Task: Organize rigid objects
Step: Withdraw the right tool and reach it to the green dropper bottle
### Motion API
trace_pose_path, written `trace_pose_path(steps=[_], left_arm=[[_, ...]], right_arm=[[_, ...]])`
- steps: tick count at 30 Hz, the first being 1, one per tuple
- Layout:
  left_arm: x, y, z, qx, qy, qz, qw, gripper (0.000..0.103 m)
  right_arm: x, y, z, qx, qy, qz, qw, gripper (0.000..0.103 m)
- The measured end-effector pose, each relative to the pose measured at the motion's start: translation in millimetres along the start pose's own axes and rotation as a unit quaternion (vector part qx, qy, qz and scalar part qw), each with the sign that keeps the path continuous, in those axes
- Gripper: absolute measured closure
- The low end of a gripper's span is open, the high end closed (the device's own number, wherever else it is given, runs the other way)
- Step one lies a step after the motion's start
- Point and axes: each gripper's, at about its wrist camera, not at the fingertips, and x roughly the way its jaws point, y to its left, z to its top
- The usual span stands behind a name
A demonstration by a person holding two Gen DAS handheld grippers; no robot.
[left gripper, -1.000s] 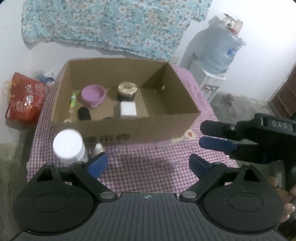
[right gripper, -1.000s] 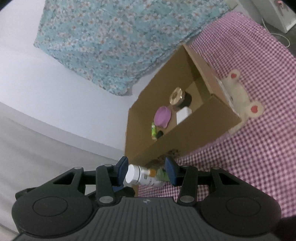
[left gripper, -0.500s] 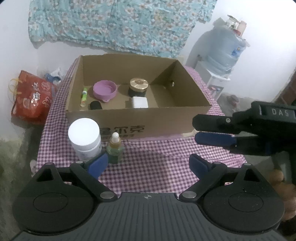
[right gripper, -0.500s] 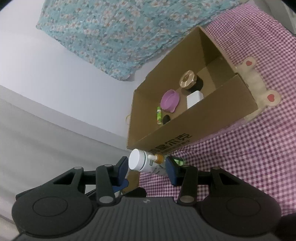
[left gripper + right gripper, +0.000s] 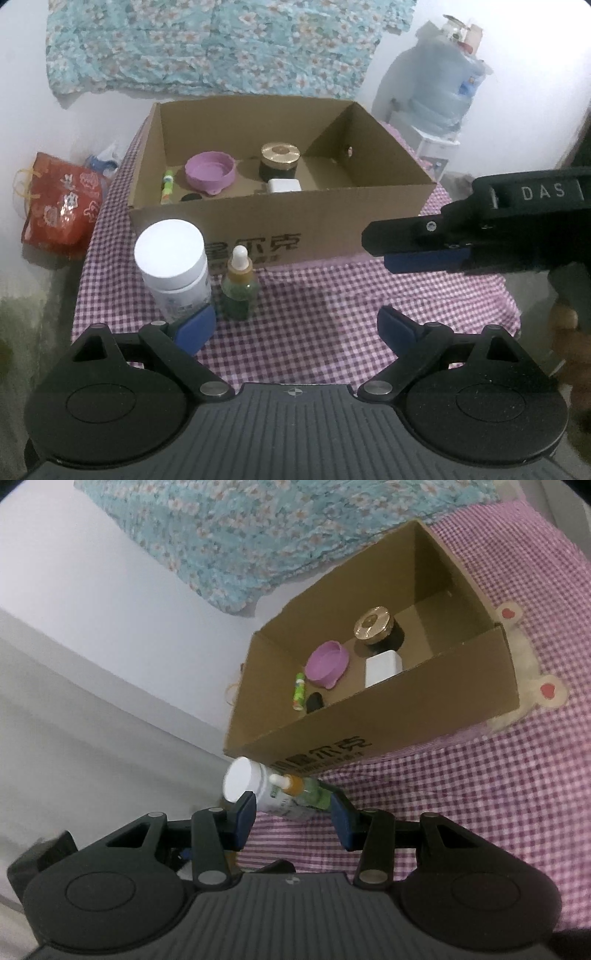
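A floral blue cloth (image 5: pixel 207 48) hangs on the white wall (image 5: pixel 22 74) behind the table. The table is covered with a purple-and-white checked tablecloth (image 5: pixel 314 314), which carries a cream bear-shaped patch with red hearts (image 5: pixel 532 686) at one side. To the left, lower than the tabletop, sits a red bag with a printed pattern (image 5: pixel 59 210), and a pale plastic bag (image 5: pixel 105 160) lies just behind it. At the right a large blue water bottle (image 5: pixel 439 99) stands on a white dispenser (image 5: pixel 432 147), with small items on top too blurred to identify.
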Motion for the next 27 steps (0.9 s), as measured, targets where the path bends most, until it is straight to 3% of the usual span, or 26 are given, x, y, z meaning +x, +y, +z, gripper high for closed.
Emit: trace_pose_path(steps=[7, 16, 23, 27], left_arm=[[13, -8, -8, 0.016, -0.014, 0.009, 0.9997, 0.011], [29, -5, -16, 0.038, -0.023, 0.029, 0.9986, 0.028], [37, 7, -21, 0.013, -0.021, 0.03, 0.9992, 0.039], [40, 12, -22, 0.01, -0.022, 0.032, 0.9992, 0.04]], right_arm=[[7, 9, 5, -0.078, 0.023, -0.033, 0.996, 0.056], [41, 43, 9, -0.171, 0.048, -0.049, 0.983, 0.057], [77, 69, 7, -0.237, 0.067, -0.066, 0.967, 0.059], [96, 75, 5, -0.26, 0.075, -0.078, 0.959, 0.07]])
